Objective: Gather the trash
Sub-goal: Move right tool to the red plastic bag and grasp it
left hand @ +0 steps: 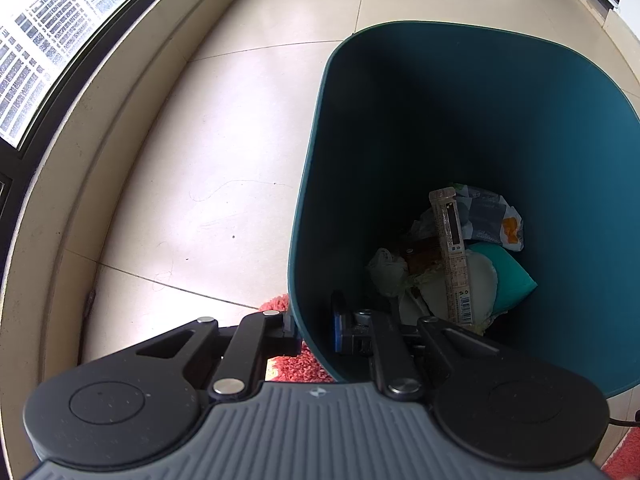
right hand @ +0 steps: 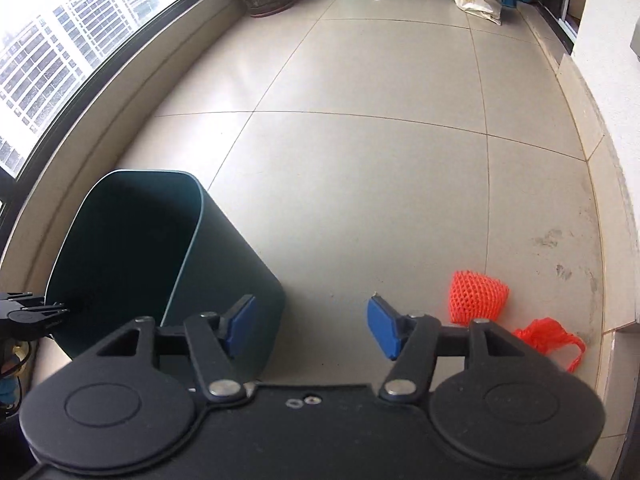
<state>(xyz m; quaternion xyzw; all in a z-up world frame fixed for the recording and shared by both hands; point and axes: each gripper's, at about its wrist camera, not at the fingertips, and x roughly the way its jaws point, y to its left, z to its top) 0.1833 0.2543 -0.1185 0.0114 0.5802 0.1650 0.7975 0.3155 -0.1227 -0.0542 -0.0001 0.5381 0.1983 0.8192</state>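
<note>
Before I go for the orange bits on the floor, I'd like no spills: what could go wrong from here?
1. The left gripper is clamped on the bin wall near its rim; a tug could tip it and spill the wrappers.
2. The orange foam net looks soft, so the open right gripper may squash it or lose it.
3. The orange mesh bag lies near the wall step, where the fingers may not fit.

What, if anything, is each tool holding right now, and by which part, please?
The left tool grips the teal trash bin by its near rim; the right tool is open and empty.
</note>
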